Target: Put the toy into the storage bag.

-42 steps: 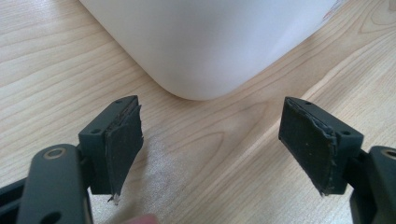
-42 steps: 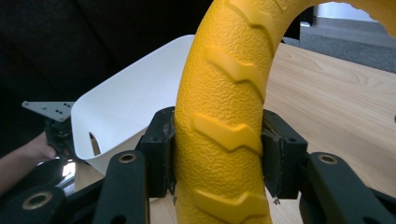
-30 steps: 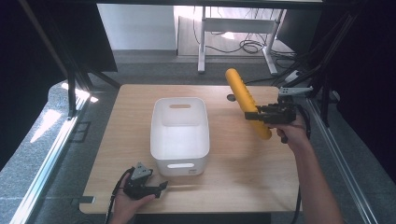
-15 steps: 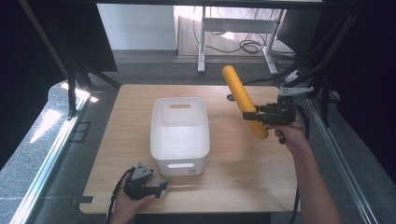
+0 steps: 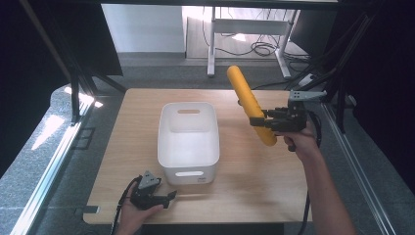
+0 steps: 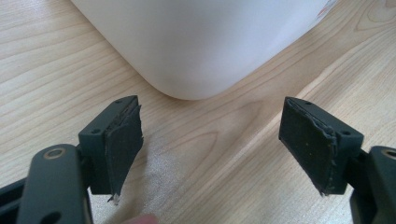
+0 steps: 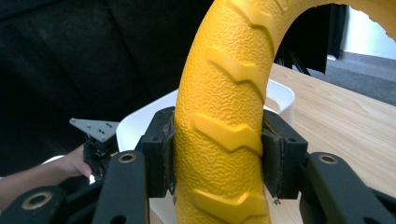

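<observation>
Yellow roller, clamped in the right hand-held gripper, has lifted higher; left hand-held gripper stays open.

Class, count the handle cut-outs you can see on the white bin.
2: on the white bin, one slot in the far wall, one in the near wall. Side walls show none.

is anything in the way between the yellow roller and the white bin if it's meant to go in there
Nothing visible. The right gripper holds the yellow roller in the air beside the open white bin, with bare table between them.
</observation>
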Available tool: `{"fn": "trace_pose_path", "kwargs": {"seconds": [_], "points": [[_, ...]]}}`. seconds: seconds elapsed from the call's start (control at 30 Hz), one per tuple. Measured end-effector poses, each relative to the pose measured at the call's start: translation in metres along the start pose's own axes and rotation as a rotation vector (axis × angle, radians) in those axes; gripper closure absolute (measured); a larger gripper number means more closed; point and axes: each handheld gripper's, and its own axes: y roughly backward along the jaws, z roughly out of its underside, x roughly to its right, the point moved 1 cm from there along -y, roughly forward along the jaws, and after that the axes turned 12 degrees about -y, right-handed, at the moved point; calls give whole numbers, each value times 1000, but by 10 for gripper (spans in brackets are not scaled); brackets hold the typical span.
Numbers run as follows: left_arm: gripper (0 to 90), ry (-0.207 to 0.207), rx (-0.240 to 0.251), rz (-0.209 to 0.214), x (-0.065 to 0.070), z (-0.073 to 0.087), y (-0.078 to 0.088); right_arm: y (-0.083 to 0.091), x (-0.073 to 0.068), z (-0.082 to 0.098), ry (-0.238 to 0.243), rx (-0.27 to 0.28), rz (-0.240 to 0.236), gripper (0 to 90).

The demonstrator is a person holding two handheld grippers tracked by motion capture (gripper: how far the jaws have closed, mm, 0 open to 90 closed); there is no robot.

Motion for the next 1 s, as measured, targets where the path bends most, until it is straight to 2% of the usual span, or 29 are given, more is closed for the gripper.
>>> {"fn": "trace_pose_path", "kwargs": {"seconds": [0.63,1.0], "points": [[217,-3,-4,4,1,0,-1,-10,-24,-7,48,25,-44,518],[216,-2,-2,6,2,0,-2,-16,-30,-11,59,24,-65,518]]}}
